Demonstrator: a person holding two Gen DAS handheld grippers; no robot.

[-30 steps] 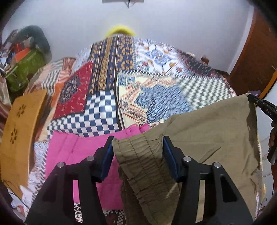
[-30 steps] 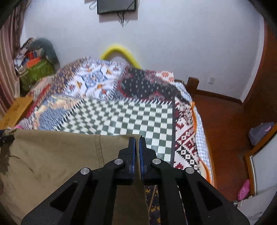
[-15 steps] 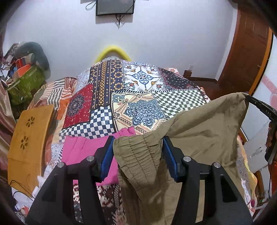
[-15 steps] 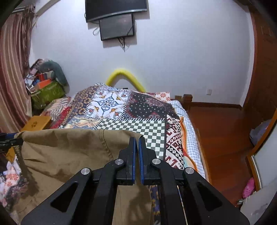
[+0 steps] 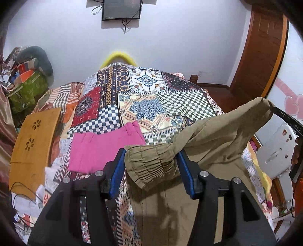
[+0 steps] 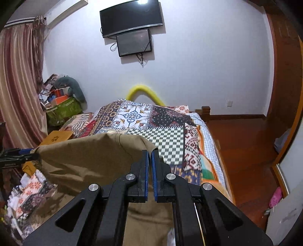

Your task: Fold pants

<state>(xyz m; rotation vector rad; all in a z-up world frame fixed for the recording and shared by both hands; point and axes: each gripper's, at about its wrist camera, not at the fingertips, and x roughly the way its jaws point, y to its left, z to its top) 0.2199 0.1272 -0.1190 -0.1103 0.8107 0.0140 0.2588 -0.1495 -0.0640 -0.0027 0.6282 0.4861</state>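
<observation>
Khaki pants [image 5: 217, 132] hang stretched in the air between my two grippers, above the near end of the bed. My left gripper [image 5: 151, 151] is shut on the gathered elastic waistband, which bunches thickly between the blue pads. My right gripper [image 6: 150, 151] is shut on the opposite edge of the pants [image 6: 85, 157], pads almost touching with thin cloth pinched between them. The rest of the fabric drapes down below both grippers. In the right wrist view the left gripper [image 6: 28, 151] shows at the far left edge.
Folded pink pants [image 5: 102, 147] lie on the patchwork quilt [image 5: 144, 90] of the bed. A wooden board [image 5: 34, 140] and a green bag [image 5: 26, 92] stand left of the bed. Wooden floor [image 6: 236, 142] runs along the right; screens [image 6: 130, 17] hang on the wall.
Both grippers have risen and drawn back from the bed, carrying the khaki pants up with them. More of the wall, the screens and the pink pants now shows.
</observation>
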